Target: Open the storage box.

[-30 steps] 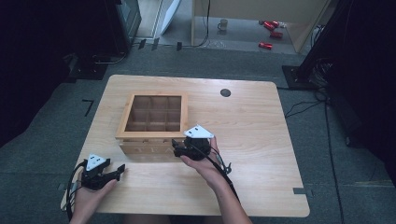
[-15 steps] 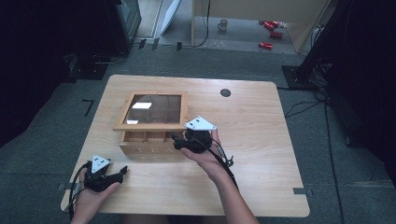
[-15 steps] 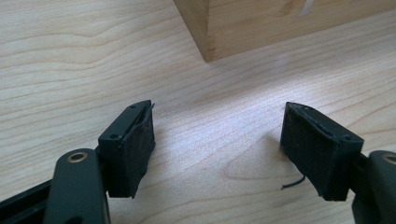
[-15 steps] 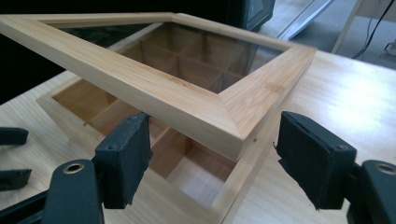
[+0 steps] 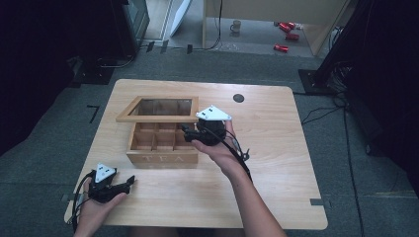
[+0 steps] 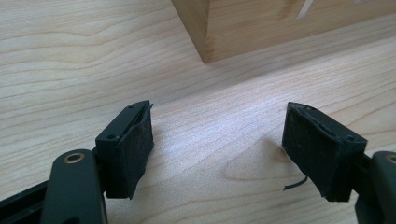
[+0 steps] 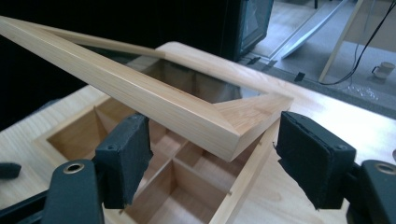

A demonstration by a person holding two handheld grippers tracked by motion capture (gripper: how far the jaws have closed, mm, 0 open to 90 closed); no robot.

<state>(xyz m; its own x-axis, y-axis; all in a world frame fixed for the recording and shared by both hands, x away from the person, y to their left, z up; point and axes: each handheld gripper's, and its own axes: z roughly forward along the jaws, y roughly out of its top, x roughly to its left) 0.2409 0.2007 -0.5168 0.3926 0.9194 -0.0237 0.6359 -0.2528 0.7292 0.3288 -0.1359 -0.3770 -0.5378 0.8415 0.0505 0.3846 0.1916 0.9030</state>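
Tea box (image 5: 163,143) sits left of centre in the high view, on the wooden table (image 5: 276,148), and its glass-paned lid (image 5: 159,109) is clearly on the way up now. A second ago the lid lies flat on the box and the compartments show through the pane; half a second ago it has cracked open a little; now its front edge floats well above the dividers, tilted back toward the hinge at the far side. So the opening is about halfway, judging by the angle.

Right gripper (image 5: 190,134) is doing the lifting. In the right gripper view the lid's front corner (image 7: 243,126) hangs between the two black pads, which stand wide apart and don't pinch it. Exactly where the lid rests on the gripper can't be told from here. The compartments (image 7: 154,163) underneath look bare.

Left gripper (image 5: 129,181) is parked at the lower left of the high view, near the table's front edge, jaws spread wide over bare wood, with the box's corner (image 6: 205,51) at the top of its own view.

Lid probably needs to tip further back before it stays open by itself.
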